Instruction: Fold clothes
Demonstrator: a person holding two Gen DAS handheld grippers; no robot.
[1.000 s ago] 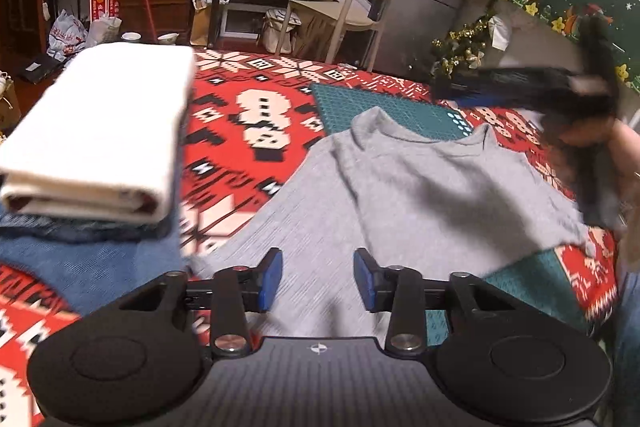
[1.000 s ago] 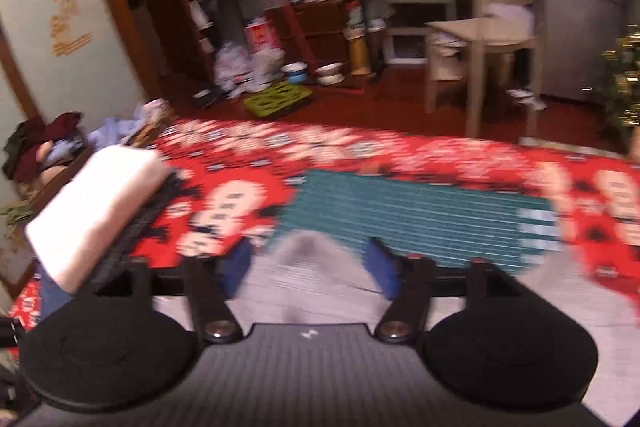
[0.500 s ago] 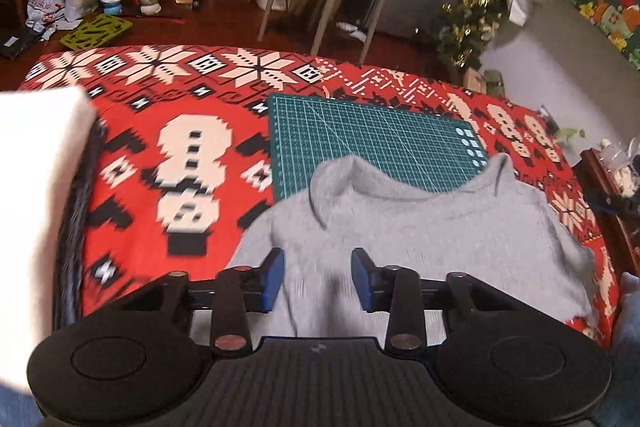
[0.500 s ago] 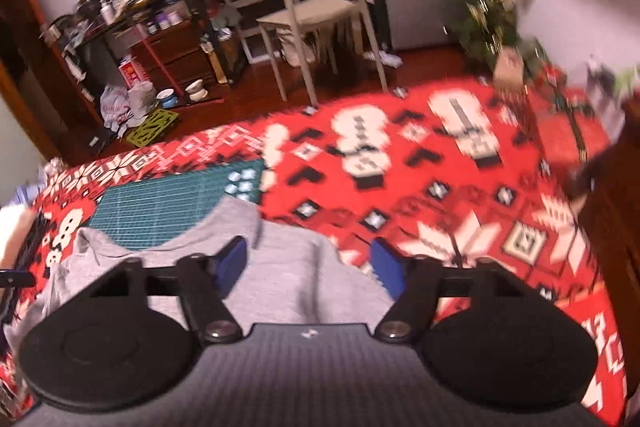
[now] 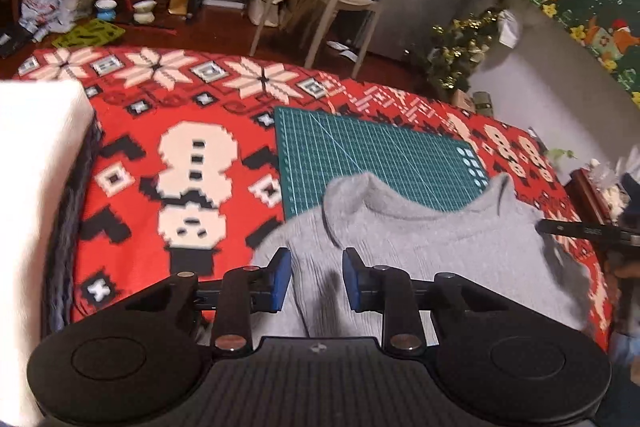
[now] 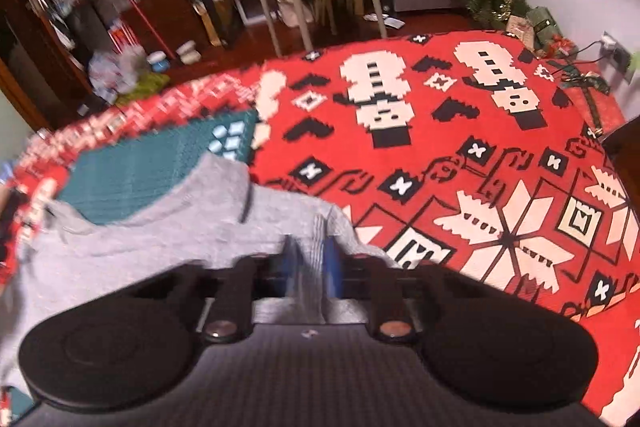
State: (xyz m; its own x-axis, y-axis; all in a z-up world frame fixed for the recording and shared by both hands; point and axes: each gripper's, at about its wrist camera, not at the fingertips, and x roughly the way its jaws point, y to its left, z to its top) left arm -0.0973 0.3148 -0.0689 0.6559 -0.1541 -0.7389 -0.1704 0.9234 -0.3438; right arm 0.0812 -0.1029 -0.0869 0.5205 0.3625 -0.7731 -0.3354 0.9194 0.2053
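Garment: grey sweater lies spread on the red snowman-pattern cloth, its collar end overlapping the green cutting mat.
Left tool: blue pads parted by a moderate gap, nothing between them; poised over the sweater's left part.
Right tool: pads drawn close with a ridge of grey fabric between them at the sweater's right edge; blurred, but it looks pinched.
Stack: folded white item on dark clothes, at the left edge of the left wrist view.

Soft grey knit sweater on a woven red blanket, matt.
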